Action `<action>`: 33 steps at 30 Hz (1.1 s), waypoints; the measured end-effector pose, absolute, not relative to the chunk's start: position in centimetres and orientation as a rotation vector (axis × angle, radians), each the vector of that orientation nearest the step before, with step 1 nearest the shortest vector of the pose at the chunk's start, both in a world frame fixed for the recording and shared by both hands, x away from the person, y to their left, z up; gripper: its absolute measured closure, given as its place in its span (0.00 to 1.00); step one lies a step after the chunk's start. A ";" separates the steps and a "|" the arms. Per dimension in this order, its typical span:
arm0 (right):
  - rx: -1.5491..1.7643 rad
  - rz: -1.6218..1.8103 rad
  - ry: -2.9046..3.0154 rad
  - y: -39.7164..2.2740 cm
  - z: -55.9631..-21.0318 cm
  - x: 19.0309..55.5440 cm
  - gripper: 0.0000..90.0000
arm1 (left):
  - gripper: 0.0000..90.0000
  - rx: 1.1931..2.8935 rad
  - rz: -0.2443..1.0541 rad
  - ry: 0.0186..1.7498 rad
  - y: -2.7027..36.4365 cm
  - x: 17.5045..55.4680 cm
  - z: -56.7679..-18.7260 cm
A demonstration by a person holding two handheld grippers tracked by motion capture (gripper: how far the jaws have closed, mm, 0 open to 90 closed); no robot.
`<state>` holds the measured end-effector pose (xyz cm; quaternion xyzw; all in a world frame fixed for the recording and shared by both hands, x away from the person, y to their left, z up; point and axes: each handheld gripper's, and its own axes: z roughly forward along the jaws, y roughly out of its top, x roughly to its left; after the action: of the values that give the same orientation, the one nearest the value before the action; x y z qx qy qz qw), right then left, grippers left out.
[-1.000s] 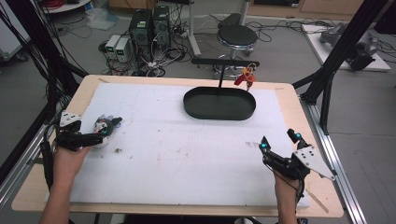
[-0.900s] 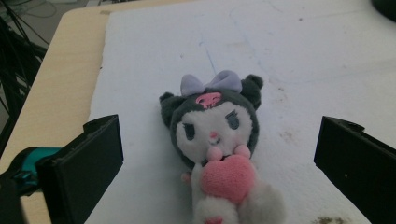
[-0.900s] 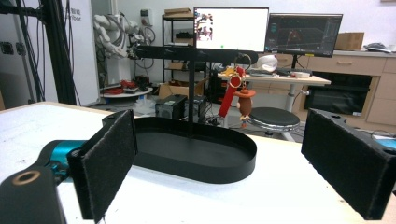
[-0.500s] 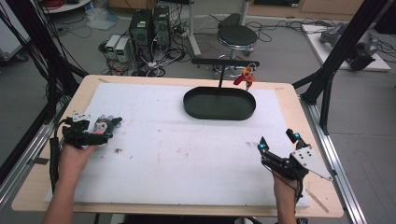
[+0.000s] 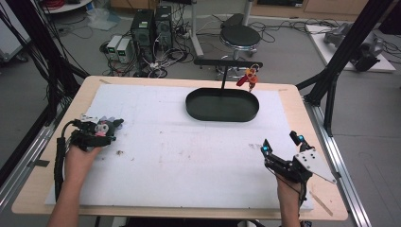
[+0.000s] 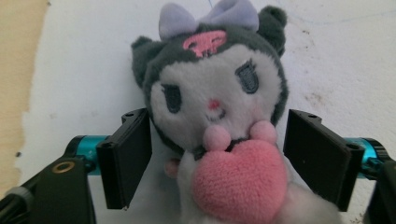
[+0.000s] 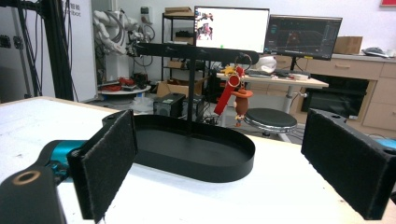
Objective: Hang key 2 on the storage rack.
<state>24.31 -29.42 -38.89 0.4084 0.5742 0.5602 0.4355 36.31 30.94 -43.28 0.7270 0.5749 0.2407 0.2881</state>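
Observation:
A grey-and-white plush toy (image 6: 212, 88) with a lilac bow and a pink heart lies on the white mat at the table's left. My left gripper (image 6: 217, 140) straddles it. Its jaws have just been closing, and the black pads (image 6: 130, 154) now stand close beside the toy's cheeks without squeezing it. From above, the left gripper (image 5: 109, 126) lies low on the mat with the plush toy (image 5: 101, 127) in it. My right gripper (image 5: 282, 143) hovers open and empty near the front right. In its own view the right gripper (image 7: 219, 140) faces the black oval tray (image 7: 224, 170).
The black oval tray (image 5: 222, 116) sits at the back centre of the mat, with a post and crossbar rising from it. A red and orange charm (image 5: 249, 78) hangs from the bar's right end. Computers, cables and a stool are on the floor beyond the table.
My left hand has come down over the plush toy, and its jaws have narrowed around the toy's head. The right hand has stayed where it was.

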 end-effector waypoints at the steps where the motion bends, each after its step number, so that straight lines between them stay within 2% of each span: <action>1: 1.015 1.394 1.430 -29.4 -38.9 24.3 0.11 | 0.31 1.936 0.646 1.543 30.9 36.4 -43.4; 15: 1.002 1.379 1.440 -29.2 -39.0 24.3 0.11 | 0.53 1.935 0.664 1.493 30.7 35.9 -43.3; 21: 1.005 1.377 1.443 -29.1 -39.1 24.3 0.11 | 0.55 1.850 0.672 1.396 30.2 35.1 -42.1; 33: 1.001 1.373 1.445 -29.1 -39.1 24.3 0.11 | 0.55 1.721 0.594 1.247 28.8 34.0 -39.6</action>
<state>24.29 -29.13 -39.08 0.4031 0.5816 0.5528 0.4401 33.96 28.81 -39.59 0.6961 0.5045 0.2402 0.4507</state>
